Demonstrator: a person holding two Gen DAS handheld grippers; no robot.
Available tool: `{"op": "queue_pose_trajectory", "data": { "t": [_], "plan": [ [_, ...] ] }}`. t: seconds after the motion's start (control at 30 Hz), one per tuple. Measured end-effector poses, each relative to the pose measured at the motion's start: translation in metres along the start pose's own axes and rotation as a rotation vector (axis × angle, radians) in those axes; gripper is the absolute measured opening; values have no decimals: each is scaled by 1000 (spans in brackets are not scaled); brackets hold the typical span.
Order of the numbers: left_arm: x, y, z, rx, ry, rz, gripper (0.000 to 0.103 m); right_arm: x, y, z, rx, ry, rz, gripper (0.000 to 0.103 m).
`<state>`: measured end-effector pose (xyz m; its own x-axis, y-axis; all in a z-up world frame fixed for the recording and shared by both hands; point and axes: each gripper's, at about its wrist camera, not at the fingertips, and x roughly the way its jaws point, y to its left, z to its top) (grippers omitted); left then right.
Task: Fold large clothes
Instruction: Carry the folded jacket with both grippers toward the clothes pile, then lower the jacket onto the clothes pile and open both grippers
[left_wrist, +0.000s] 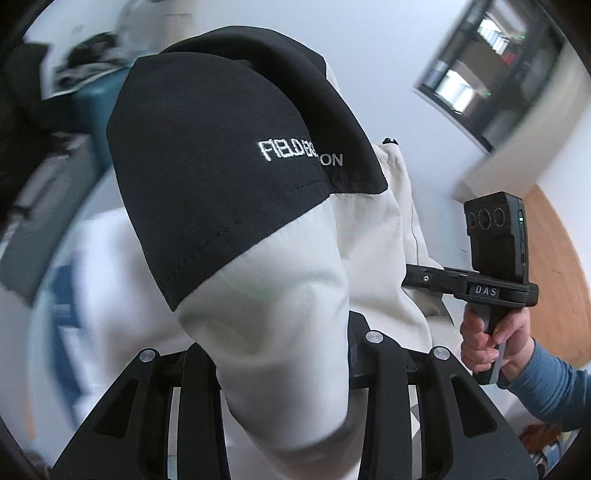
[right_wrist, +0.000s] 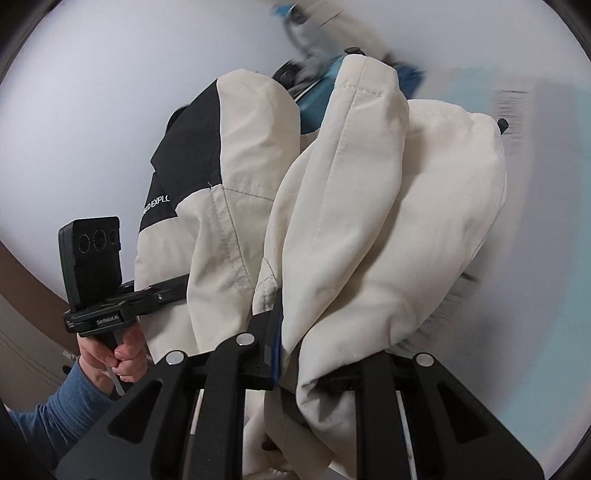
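A cream jacket (left_wrist: 295, 280) with black shoulder panels and white lettering hangs in the air between both grippers. My left gripper (left_wrist: 284, 354) is shut on a cream fold, and the cloth drapes over its fingers and hides them. In the right wrist view my right gripper (right_wrist: 295, 350) is shut on a thick bunch of the jacket (right_wrist: 369, 221). Each view shows the other tool: the right gripper (left_wrist: 424, 277) reaches into the cloth from the right, and the left gripper (right_wrist: 166, 291) from the left. A hand in a blue sleeve holds each one.
The surroundings are smeared by motion. A dark-framed window (left_wrist: 491, 70) sits high on a white wall, with wooden floor (left_wrist: 554, 258) below it. A teal object (left_wrist: 99, 99) and dark clutter lie to the left behind the jacket.
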<state>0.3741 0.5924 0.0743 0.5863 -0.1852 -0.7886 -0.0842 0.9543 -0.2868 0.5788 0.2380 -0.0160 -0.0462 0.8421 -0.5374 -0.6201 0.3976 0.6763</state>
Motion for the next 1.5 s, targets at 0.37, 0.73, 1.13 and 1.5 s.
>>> {"op": "queue_pose_trajectory", "data": {
  "t": [0.37, 0.73, 1.13, 1.5],
  "plan": [
    [2, 149, -26, -123, 84, 144, 35, 196, 28, 4, 40, 181, -9, 14],
    [25, 177, -75, -206, 48, 113, 37, 233, 15, -7, 22, 259, -133, 14],
    [20, 151, -85, -207, 24, 225, 64, 265, 38, -10, -63, 283, -296, 41],
    [-29, 115, -112, -210, -140, 476, 96, 212, 42, -30, -95, 118, -450, 89]
  ]
}}
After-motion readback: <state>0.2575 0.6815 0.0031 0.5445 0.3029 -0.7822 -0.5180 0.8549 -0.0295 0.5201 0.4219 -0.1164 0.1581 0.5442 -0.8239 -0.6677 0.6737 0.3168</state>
